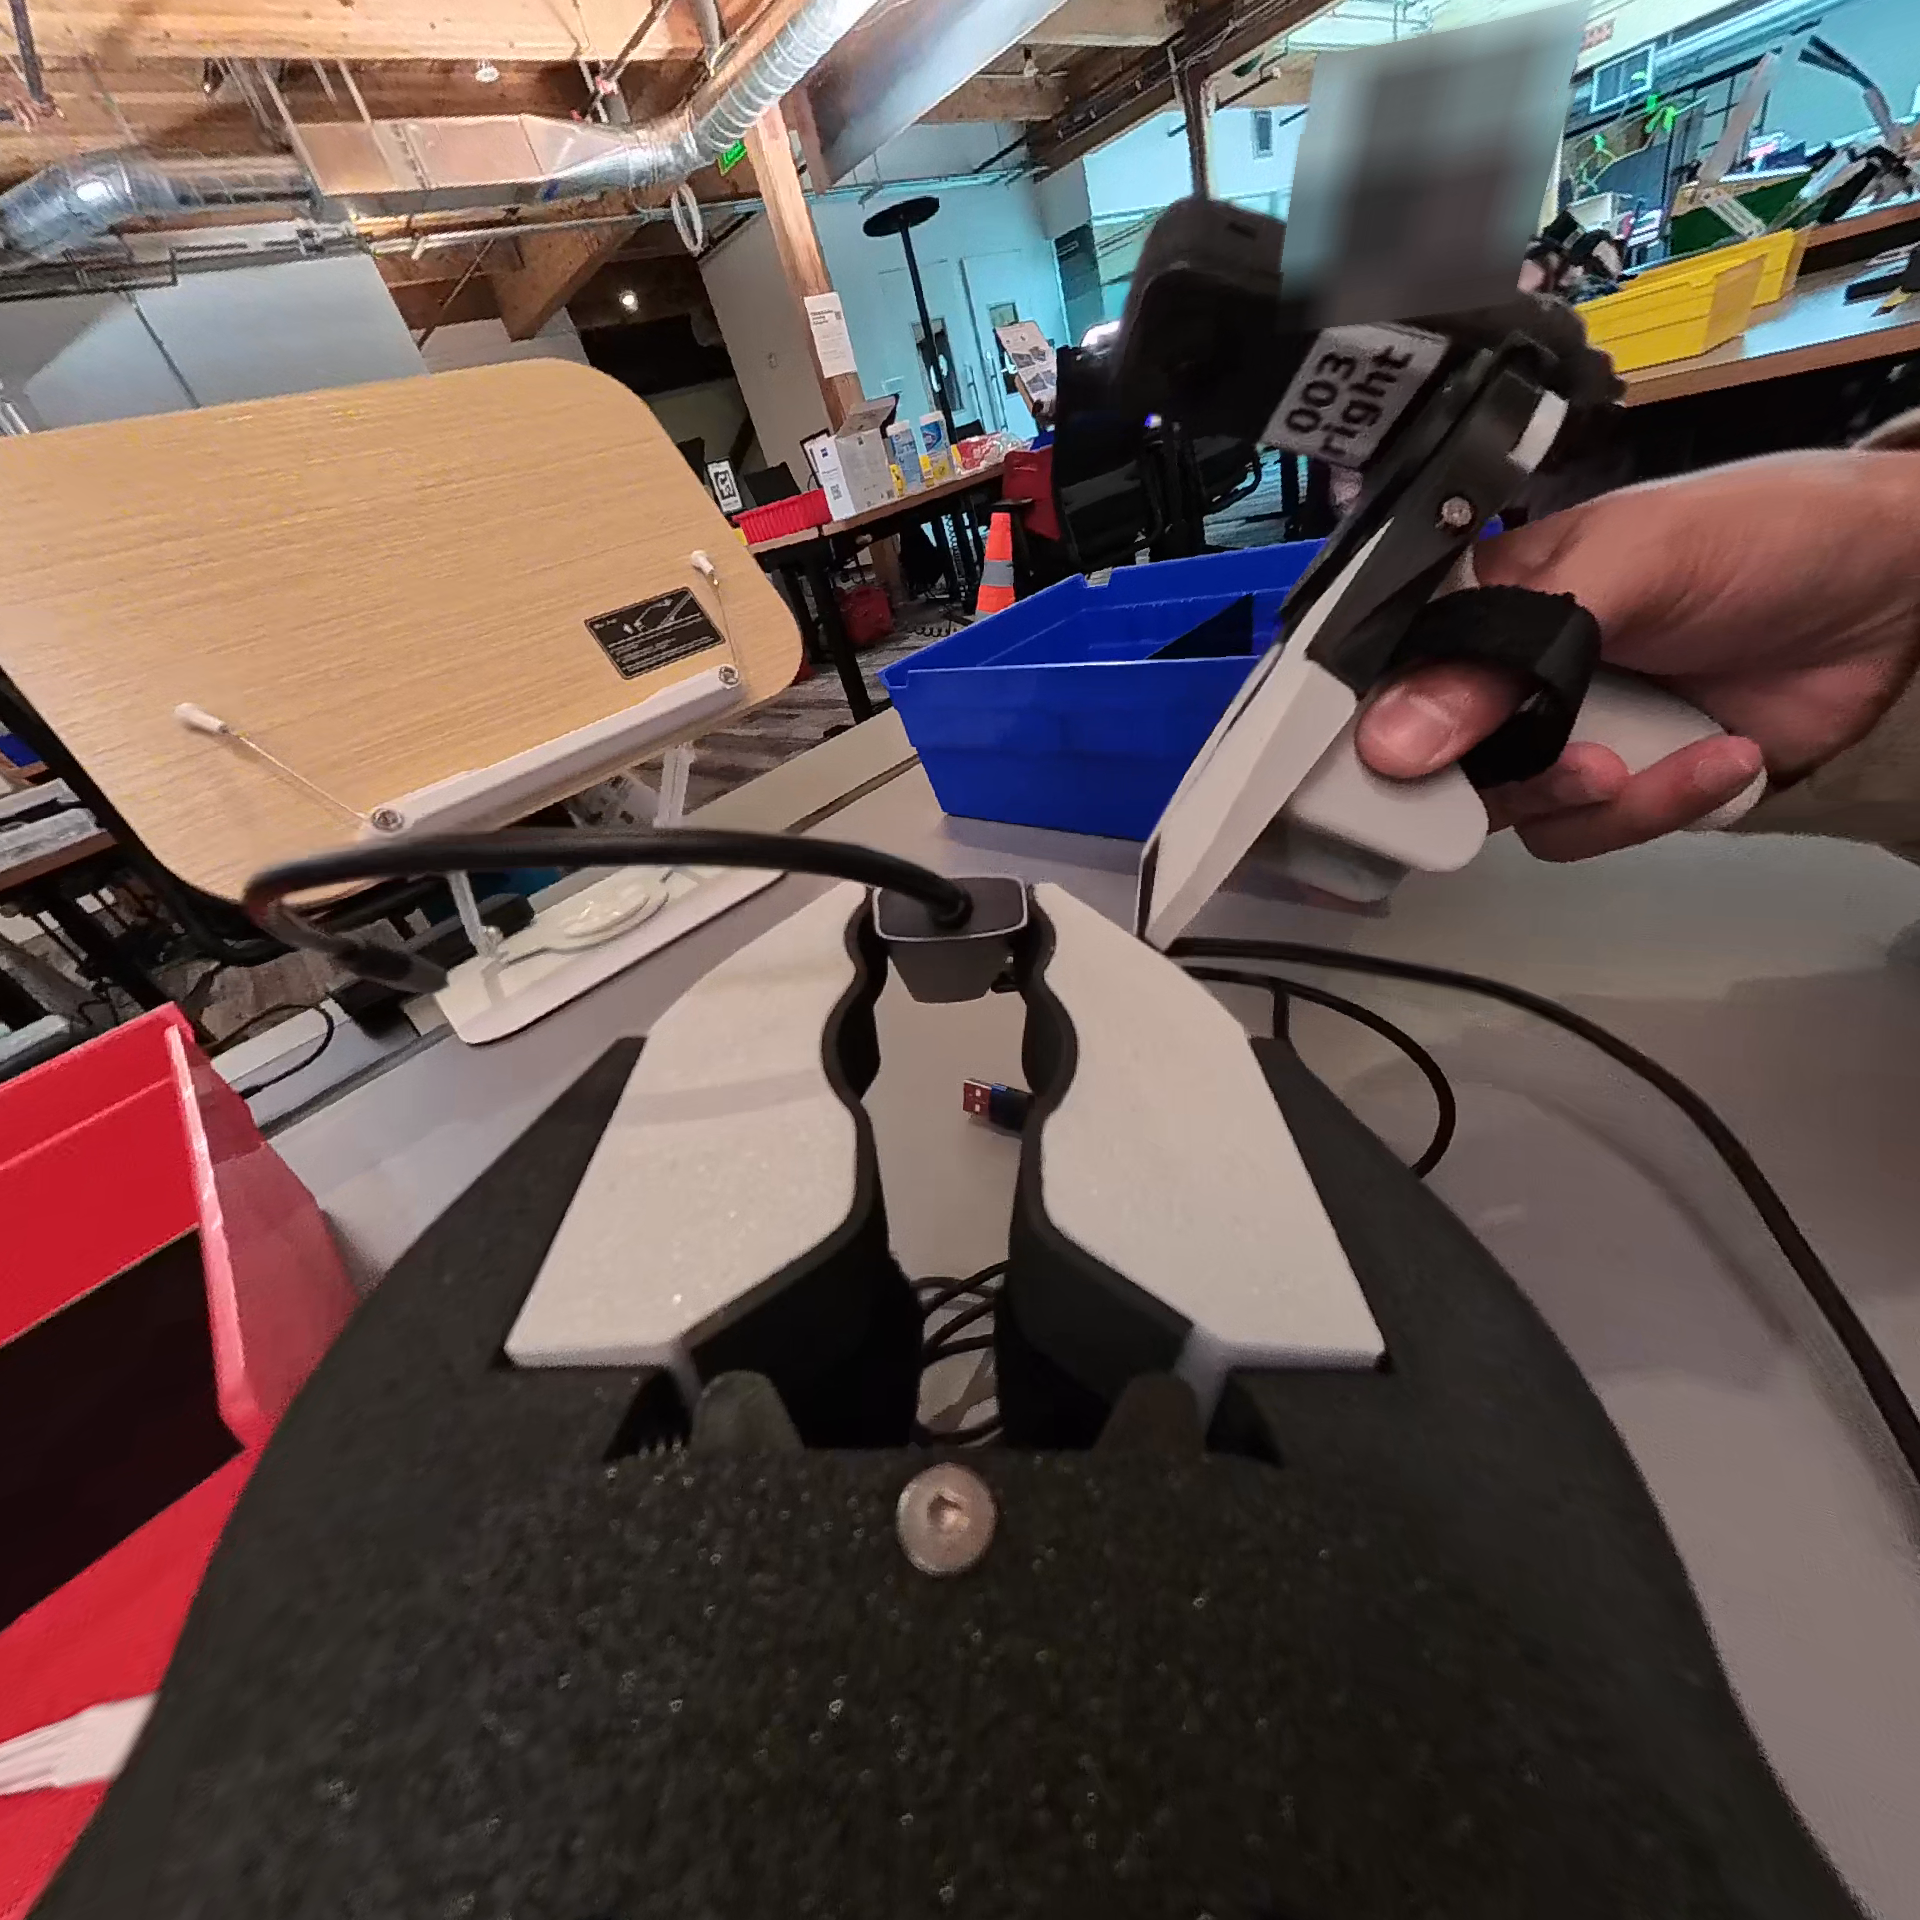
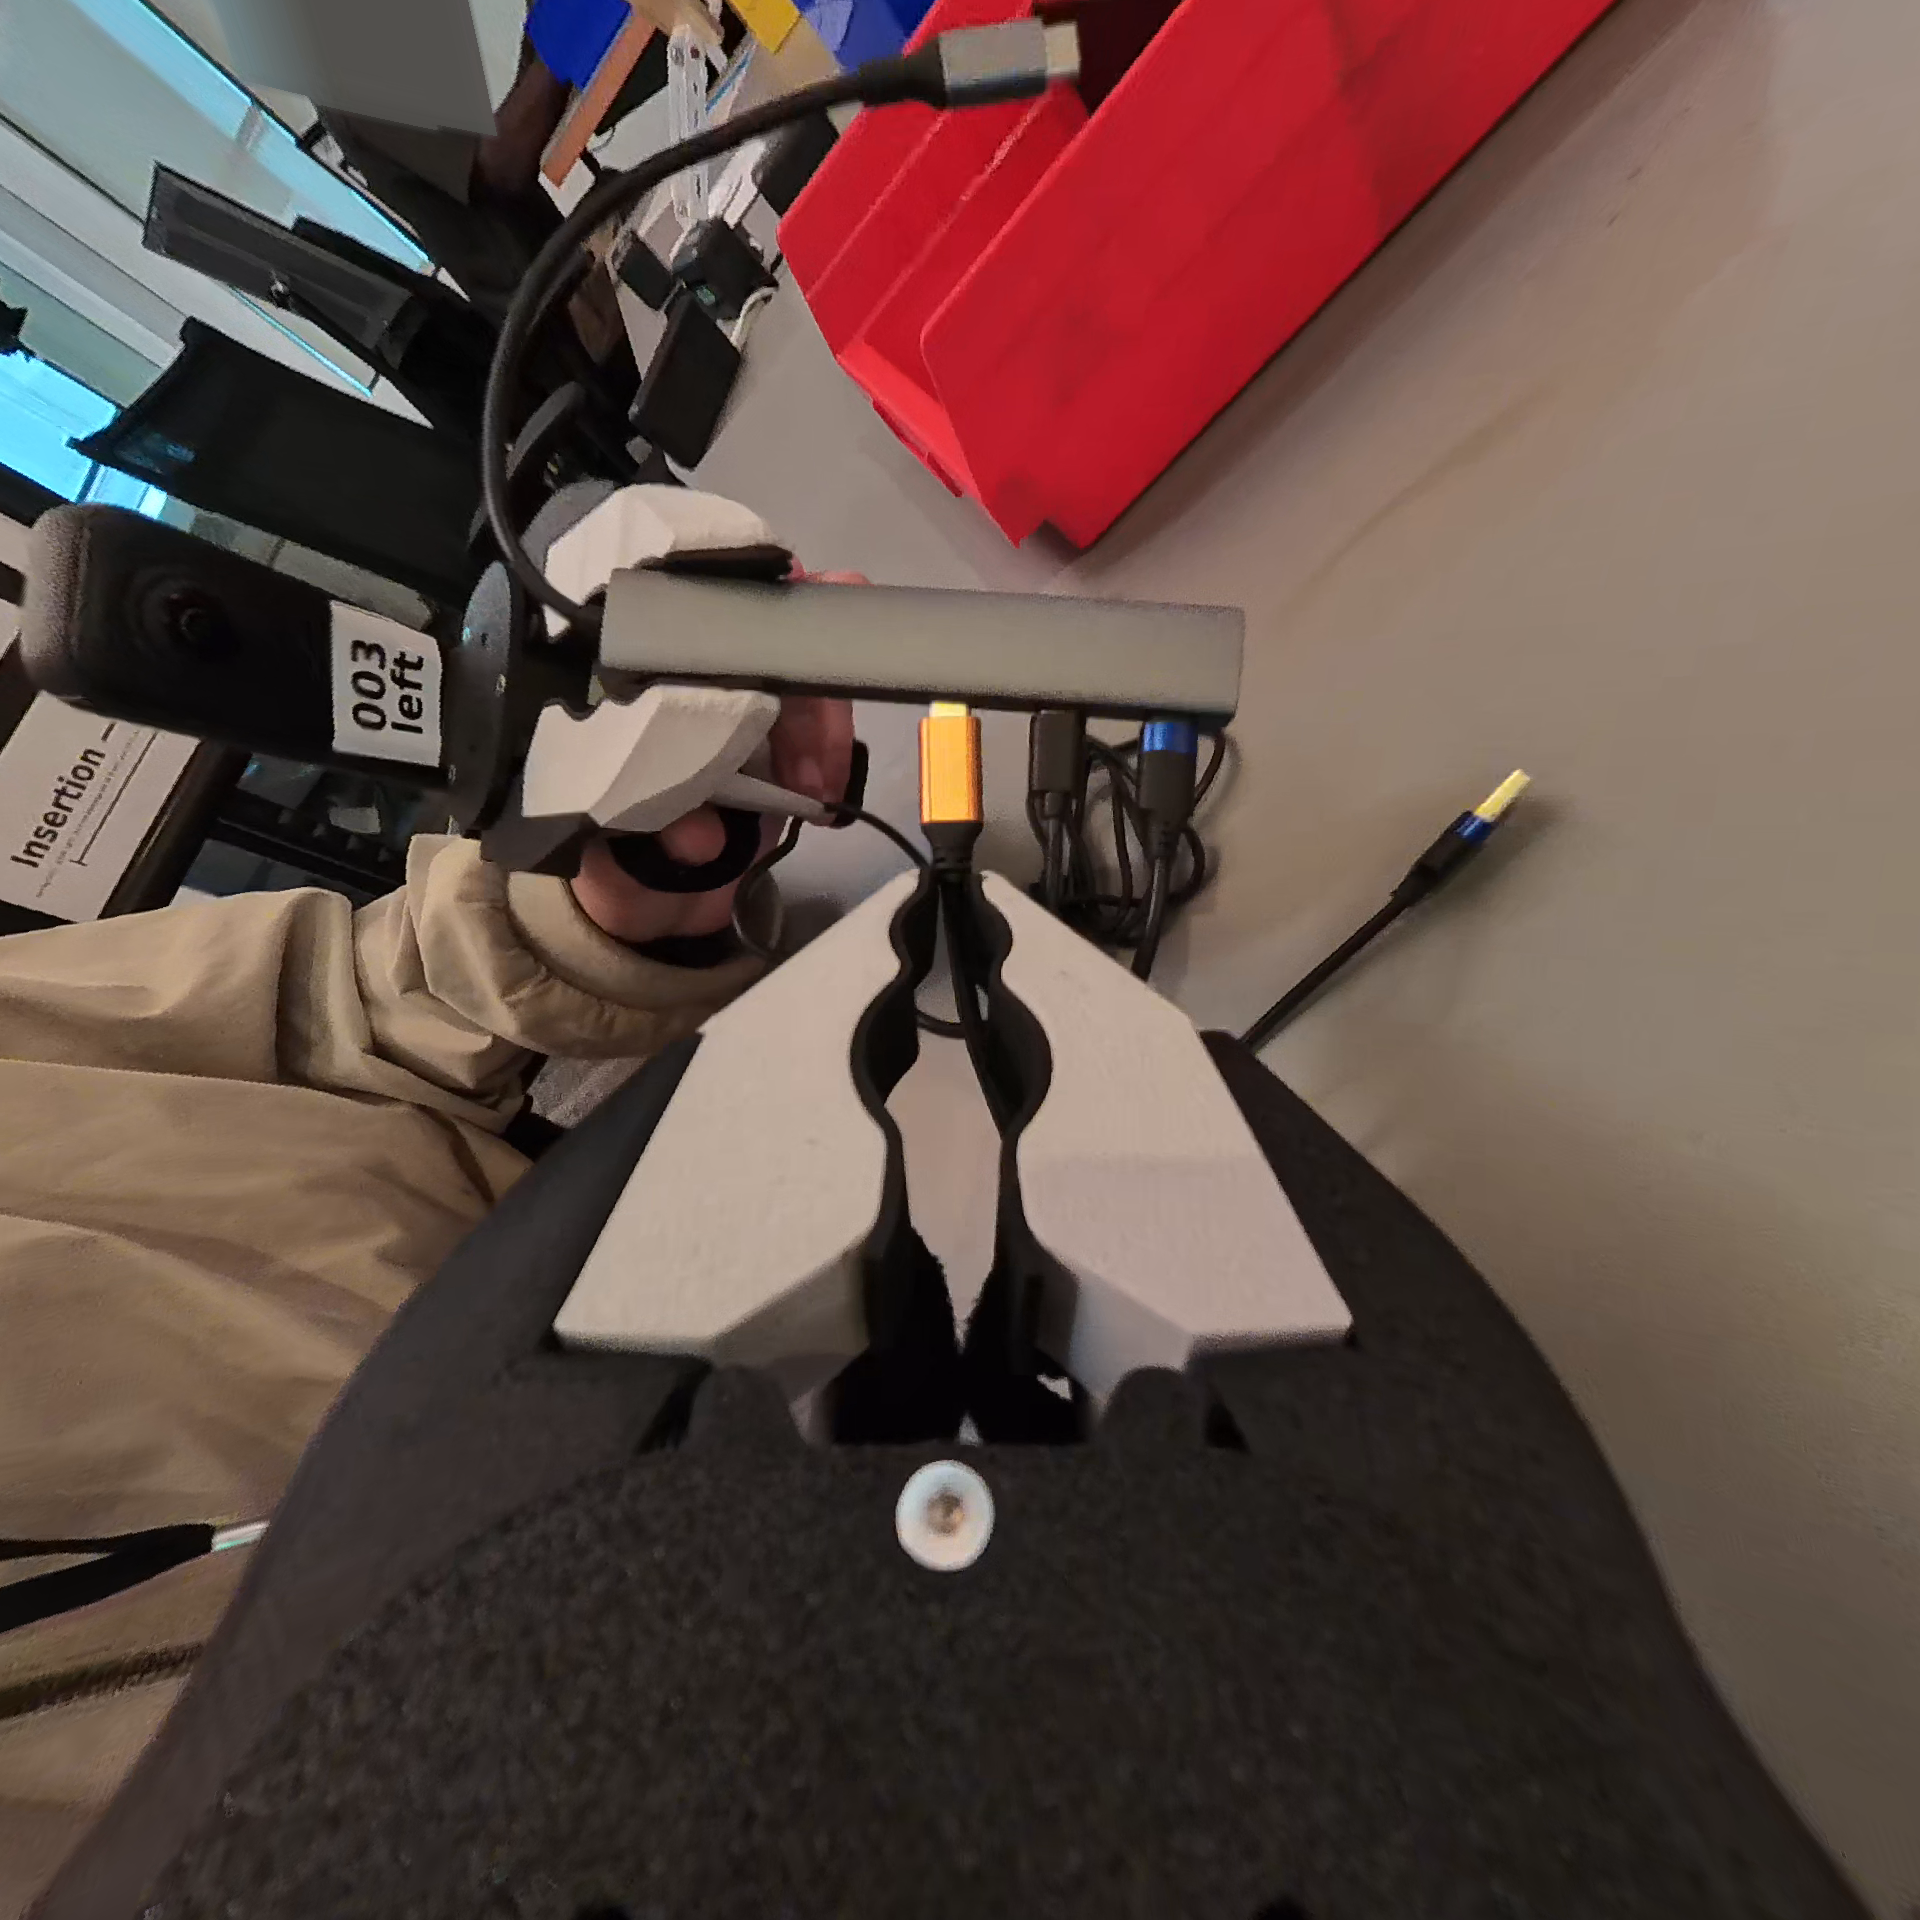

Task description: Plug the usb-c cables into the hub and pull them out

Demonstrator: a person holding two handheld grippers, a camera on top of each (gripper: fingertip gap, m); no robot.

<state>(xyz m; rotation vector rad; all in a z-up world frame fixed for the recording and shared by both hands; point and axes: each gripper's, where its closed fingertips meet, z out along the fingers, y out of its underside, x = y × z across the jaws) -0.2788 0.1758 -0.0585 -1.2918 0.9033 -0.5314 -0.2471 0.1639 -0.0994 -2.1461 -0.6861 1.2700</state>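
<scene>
Bins and a board around a grey table

The table (image 1: 1714,1039) serves as landmark. A red bin (image 1: 114,1247) sits at its left edge, seen from the other side as stacked red bins (image 2: 1143,270). A blue bin (image 1: 1049,696) stands at its far side. A tilted wooden board (image 1: 343,603) on a white stand (image 1: 582,956) rises at its far left. Beyond the table stand an orange cone (image 1: 995,561), yellow bins (image 1: 1683,301) on another bench, and ceiling ducts (image 1: 665,114) overhead.
</scene>
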